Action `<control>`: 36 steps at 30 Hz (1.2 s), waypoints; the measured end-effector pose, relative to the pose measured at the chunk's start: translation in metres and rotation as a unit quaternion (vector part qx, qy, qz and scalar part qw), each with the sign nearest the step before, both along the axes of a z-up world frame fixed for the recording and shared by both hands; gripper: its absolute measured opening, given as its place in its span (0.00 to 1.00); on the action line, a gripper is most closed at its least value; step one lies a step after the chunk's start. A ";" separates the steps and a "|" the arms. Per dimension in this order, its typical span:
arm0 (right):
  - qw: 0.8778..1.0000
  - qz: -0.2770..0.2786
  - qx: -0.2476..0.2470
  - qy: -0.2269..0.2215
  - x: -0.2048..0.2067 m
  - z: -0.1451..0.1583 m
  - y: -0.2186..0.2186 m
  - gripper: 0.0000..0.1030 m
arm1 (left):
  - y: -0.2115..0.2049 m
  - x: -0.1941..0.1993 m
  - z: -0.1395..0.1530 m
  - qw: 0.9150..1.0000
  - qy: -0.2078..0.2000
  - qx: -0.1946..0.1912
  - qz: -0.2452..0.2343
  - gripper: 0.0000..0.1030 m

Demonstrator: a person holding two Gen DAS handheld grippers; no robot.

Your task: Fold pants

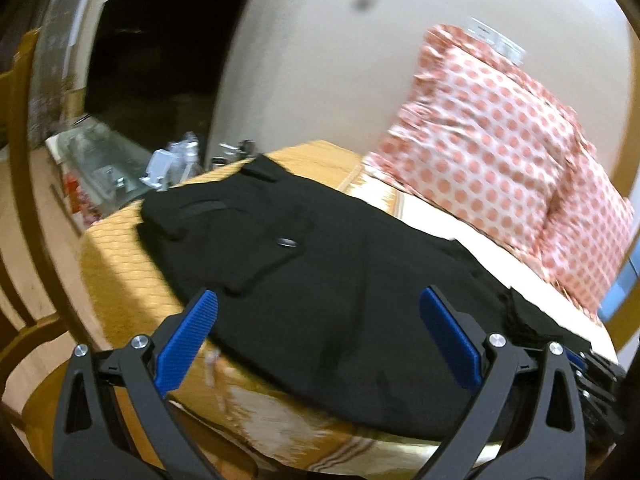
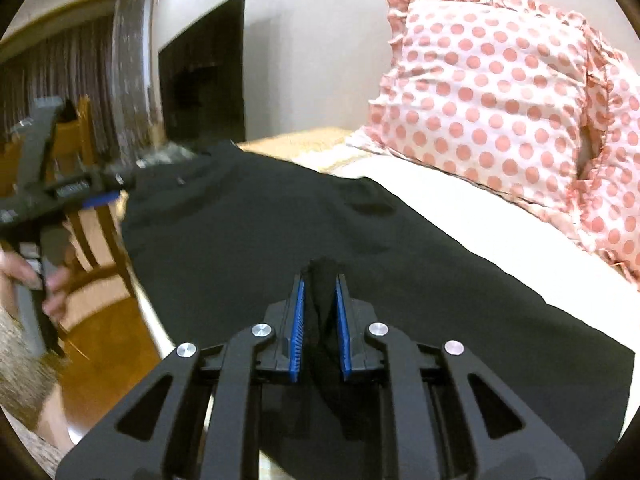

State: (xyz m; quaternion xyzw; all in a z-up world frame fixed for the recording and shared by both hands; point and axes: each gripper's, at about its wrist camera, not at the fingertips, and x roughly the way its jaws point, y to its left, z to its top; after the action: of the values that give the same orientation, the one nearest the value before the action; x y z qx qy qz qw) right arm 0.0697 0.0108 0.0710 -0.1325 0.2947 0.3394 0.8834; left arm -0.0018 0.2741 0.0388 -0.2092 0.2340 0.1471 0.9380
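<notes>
— Behind the bed (image 2: 420, 184) I see a pale wall and a dark opening (image 2: 204, 92). What lies on the bed?

— Black pants (image 2: 280, 232) lie spread flat on it, next to a pillow (image 2: 500, 92) with pink dots.

— What does the right camera show?

— The right gripper (image 2: 320, 312) has its blue fingers (image 2: 298, 320) pinched on a fold of the pants. Far left you can see the left gripper (image 2: 100, 196) held in a hand (image 2: 24, 276), by a wooden chair (image 2: 92, 216).

— And the left camera?

— The left gripper (image 1: 320, 336) has its fingers (image 1: 188, 340) spread wide, holding nothing, just above the near edge of the pants (image 1: 320, 272). Only this view shows a button (image 1: 287, 243) on the pants, an orange cover (image 1: 120, 280) under them, and small blurry things on a glass shelf (image 1: 104, 156) past the bed.
</notes>
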 end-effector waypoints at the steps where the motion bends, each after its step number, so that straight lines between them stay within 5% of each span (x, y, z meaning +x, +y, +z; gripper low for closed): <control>1: 1.000 0.009 0.003 0.005 -0.001 0.000 0.006 0.15 | 0.005 -0.002 0.000 1.000 0.002 -0.004 0.009 0.98; 6: 0.998 0.028 -0.059 -0.012 -0.010 -0.024 0.029 0.16 | 0.027 -0.010 -0.004 0.999 0.011 -0.016 0.044 0.98; 12: 0.998 0.016 -0.034 0.051 -0.003 -0.032 0.020 0.73 | 0.047 -0.001 -0.011 0.998 0.030 -0.050 0.037 0.98; 24: 0.998 0.019 0.007 0.063 -0.007 -0.025 0.009 0.75 | 0.085 0.023 -0.020 0.991 0.044 -0.117 0.051 0.97; 36: 0.997 0.013 0.016 0.073 -0.004 -0.028 0.007 0.77 | 0.101 0.020 -0.026 0.976 0.002 -0.217 -0.002 0.91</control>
State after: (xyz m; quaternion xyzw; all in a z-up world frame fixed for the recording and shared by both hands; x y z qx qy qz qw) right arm 0.0657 0.0178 0.0425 -0.0975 0.3511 0.3641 0.8572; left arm 0.0181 0.3748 0.0125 -0.4066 0.2626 0.0913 0.8703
